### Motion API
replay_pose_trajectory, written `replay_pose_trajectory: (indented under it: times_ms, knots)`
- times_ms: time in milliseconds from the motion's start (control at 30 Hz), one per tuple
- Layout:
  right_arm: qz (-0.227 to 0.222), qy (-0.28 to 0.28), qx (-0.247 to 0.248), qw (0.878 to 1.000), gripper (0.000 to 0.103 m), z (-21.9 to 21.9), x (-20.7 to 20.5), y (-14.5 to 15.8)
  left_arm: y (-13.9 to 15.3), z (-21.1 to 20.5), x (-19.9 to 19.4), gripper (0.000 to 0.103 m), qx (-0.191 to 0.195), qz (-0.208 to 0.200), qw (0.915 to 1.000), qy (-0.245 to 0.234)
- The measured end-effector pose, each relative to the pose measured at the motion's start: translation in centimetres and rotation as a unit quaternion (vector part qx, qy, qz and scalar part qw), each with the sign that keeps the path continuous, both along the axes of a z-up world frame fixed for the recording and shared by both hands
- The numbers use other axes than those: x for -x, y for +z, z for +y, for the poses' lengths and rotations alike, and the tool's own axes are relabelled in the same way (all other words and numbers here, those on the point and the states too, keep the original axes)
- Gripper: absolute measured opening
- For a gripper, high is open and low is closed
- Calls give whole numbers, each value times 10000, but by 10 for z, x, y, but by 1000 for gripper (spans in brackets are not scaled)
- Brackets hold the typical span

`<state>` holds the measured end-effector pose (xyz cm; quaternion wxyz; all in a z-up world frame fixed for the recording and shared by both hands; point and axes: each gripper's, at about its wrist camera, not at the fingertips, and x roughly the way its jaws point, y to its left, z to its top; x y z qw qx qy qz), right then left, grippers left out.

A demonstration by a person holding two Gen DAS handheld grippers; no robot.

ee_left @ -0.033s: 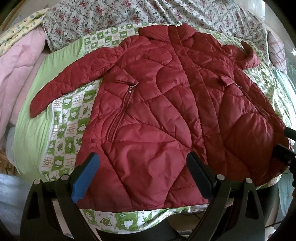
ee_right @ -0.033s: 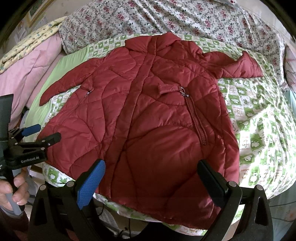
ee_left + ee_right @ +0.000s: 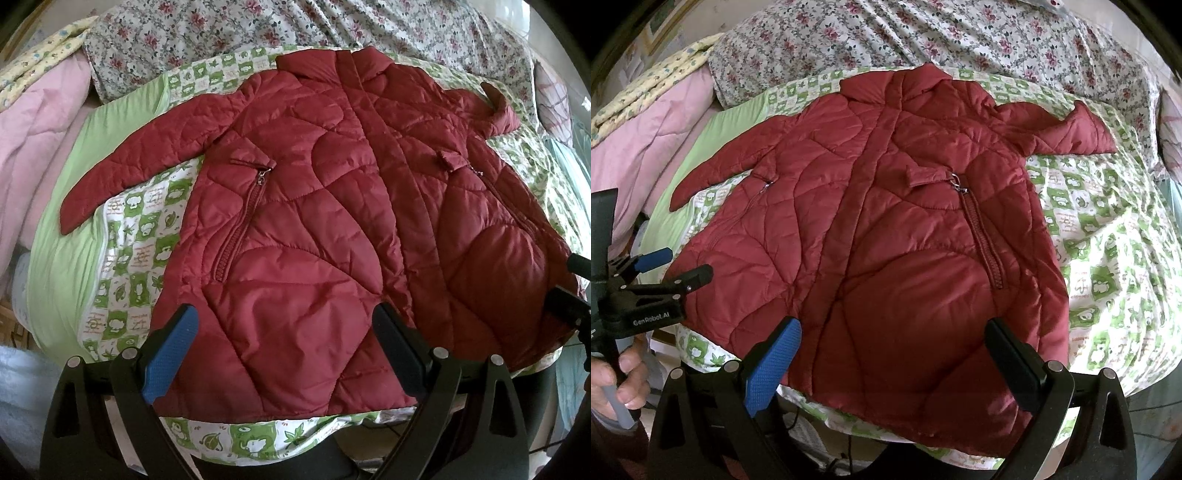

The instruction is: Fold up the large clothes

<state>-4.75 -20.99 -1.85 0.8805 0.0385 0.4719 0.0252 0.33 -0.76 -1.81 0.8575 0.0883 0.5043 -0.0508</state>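
Note:
A dark red quilted jacket (image 3: 314,229) (image 3: 886,221) lies front up, spread flat on the bed. One sleeve (image 3: 129,162) stretches out to the left; the other sleeve (image 3: 1067,129) angles out at the upper right with its cuff turned up. My left gripper (image 3: 284,310) is open just above the jacket's hem, left of the centre placket, and holds nothing. My right gripper (image 3: 892,323) is open over the hem's right half, also holding nothing. The left gripper (image 3: 665,273) also shows in the right wrist view at the jacket's lower left corner.
The jacket rests on a green-and-white checked sheet (image 3: 1100,258) that hangs over the bed's front edge. A floral quilt (image 3: 221,40) is bunched along the back. A pink quilt (image 3: 33,147) lies at the left. A person's hand (image 3: 613,380) holds the left gripper's handle.

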Motion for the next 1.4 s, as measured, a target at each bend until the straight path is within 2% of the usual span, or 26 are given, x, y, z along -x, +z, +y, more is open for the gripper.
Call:
replay_pose_trajectory:
  times_ms: [100,133,167,200,367,500,567,700,1067,1167,1400]
  knots:
    - [25,4,-104,9999,100,-4,-4,-3,-4,2,0,96,-22,125,9999,11]
    - [16,-2,-128,9999,100,-5,-5,-3,1,4,-3,96,-62,508,9987,1]
    - [9,-7,-149,9999,100,-6,-5,-3,1,5,-4,96,-64,508,9987,1]
    - [18,-18,-191,9998,100,-8,-6,-4,1,5,-5,96,-33,184,9998,2]
    - [67,-93,-501,9987,100,-18,-12,-5,-2,6,-12,96,10,-154,9999,10]
    - [-27,-196,-535,9984,100,-29,-17,-4,-5,6,-19,96,5,-122,9999,17]
    - [66,-273,-506,9983,100,-34,-21,-4,-7,5,-23,96,45,-87,9999,26]
    - [58,-433,-584,9973,100,-51,-31,-5,-8,10,-33,96,313,142,9994,-17]
    - [-228,-1078,-535,9925,100,-119,-66,10,-13,10,-68,96,48,222,9996,148]
    - [-338,-1283,-459,9901,100,-141,-81,18,-13,12,-76,96,100,248,9995,173]
    - [-537,-1821,-395,9810,100,-197,-130,28,-11,13,-94,96,-48,84,9998,195]
